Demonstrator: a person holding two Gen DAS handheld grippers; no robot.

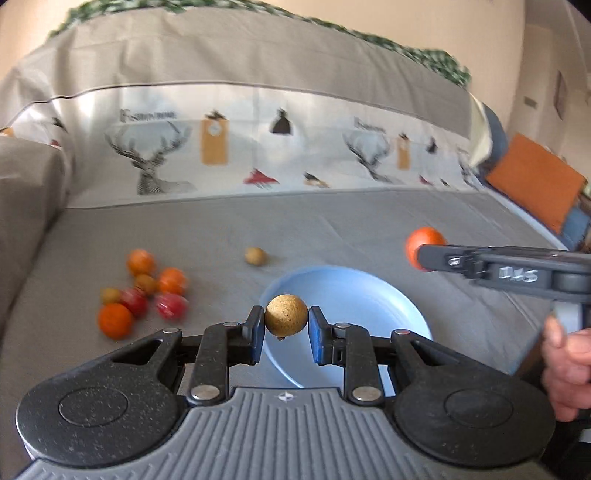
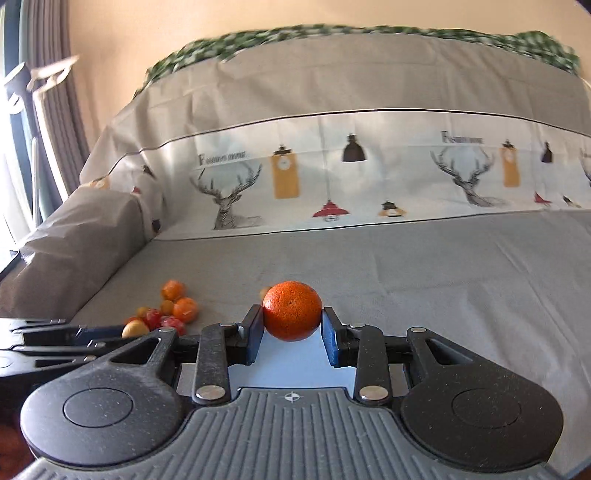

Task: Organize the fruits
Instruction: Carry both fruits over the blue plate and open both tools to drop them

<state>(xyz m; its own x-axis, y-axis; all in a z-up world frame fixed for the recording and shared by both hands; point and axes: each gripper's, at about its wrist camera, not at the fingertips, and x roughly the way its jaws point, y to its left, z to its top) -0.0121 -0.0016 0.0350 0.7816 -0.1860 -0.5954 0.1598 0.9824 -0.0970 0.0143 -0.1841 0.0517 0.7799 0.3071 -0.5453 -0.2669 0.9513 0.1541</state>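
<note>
The left gripper (image 1: 286, 325) is clamped on a small round tan-brown fruit with a speckled skin (image 1: 286, 316), its blue-padded fingers (image 1: 317, 336) pressing each side, and it holds the fruit up above the near edge of a shallow pale-blue round bowl (image 1: 369, 291). The right gripper (image 2: 292, 325) is closed on a round bright orange with a pitted rind (image 2: 292, 311) — seen from the left wrist camera, that orange (image 1: 421, 243) hangs beyond the bowl's right rim, with the person's bare hand (image 1: 569, 365) wrapped on the gripper's handle.

The bowl sits on a sofa seat covered in plain grey cloth (image 1: 351, 225). To the left of the bowl, well apart from it, lies a loose cluster of small fruits (image 1: 144, 291): oranges, red ones and small tan ones, several touching. One more small tan fruit (image 1: 255, 255) lies alone between that cluster and the bowl's far side.

Behind the seat, the backrest wears a white printed band with stag heads, lamps and clocks (image 2: 332, 177), and a green-and-white checked cloth (image 2: 295, 33) runs along the top — blurred in both views.
</note>
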